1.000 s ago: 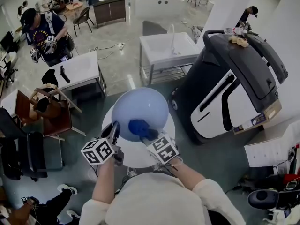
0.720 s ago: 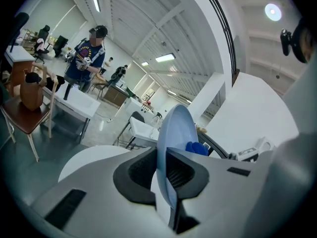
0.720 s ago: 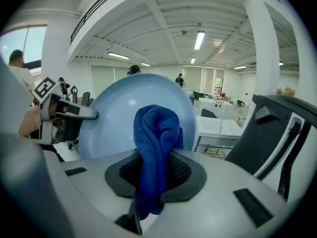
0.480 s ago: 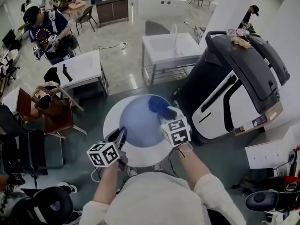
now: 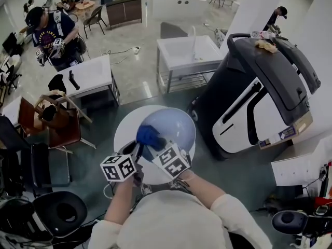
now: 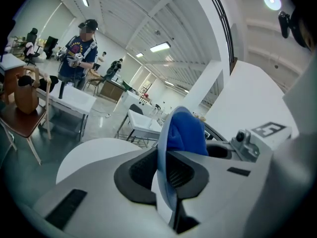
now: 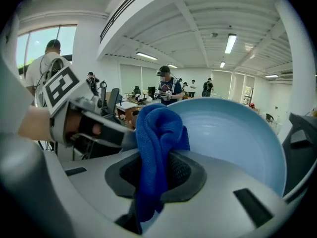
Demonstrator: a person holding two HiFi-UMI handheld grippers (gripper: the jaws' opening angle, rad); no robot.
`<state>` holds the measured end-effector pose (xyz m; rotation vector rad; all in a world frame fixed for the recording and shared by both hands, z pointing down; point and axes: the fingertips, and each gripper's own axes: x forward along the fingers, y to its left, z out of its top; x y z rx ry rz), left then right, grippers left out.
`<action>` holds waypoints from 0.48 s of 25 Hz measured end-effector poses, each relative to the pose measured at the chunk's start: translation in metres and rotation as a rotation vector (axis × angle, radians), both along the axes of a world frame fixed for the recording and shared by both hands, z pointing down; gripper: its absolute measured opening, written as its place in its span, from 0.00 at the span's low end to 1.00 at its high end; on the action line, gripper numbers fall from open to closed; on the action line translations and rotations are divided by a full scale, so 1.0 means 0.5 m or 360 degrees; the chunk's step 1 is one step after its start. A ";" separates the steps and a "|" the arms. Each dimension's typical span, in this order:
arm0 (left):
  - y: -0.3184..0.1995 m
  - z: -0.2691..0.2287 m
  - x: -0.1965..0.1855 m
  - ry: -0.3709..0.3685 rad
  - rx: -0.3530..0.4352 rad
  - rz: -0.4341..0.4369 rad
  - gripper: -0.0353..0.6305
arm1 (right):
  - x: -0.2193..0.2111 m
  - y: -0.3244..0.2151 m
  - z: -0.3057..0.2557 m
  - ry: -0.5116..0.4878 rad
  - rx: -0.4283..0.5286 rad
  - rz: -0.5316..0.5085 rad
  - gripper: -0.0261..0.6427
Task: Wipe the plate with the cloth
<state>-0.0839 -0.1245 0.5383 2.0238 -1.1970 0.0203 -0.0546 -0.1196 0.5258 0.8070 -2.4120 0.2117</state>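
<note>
Plate [image 5: 175,124], pale blue and tilted, sits at centre frame over the round white table [image 5: 122,135]. The left gripper [image 5: 136,150] clamps its rim. The right gripper [image 5: 157,148] is closed on the blue cloth [image 5: 149,136], which lies against the plate's left part.

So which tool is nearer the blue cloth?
Right. The right tool is shut on the cloth; the left tool pinches the rim of the plate beside it.

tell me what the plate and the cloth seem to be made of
The plate looks like plastic or glazed ceramic, which is unclear: pale blue, smooth, soft even sheen. The cloth looks like microfibre fabric: deep blue, matte, fine knitted texture, limp folds.
</note>
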 end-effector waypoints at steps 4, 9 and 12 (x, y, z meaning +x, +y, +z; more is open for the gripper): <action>-0.022 -0.007 -0.022 0.0065 0.0006 -0.0078 0.12 | 0.006 0.044 0.049 0.0058 -0.0083 -0.0076 0.17; -0.035 -0.017 -0.062 0.0104 0.0027 -0.0163 0.12 | 0.074 0.055 0.096 0.0151 -0.0171 0.0008 0.17; -0.032 -0.013 -0.073 0.0105 0.0021 -0.0173 0.12 | 0.132 0.033 0.102 0.0167 -0.0172 0.0136 0.17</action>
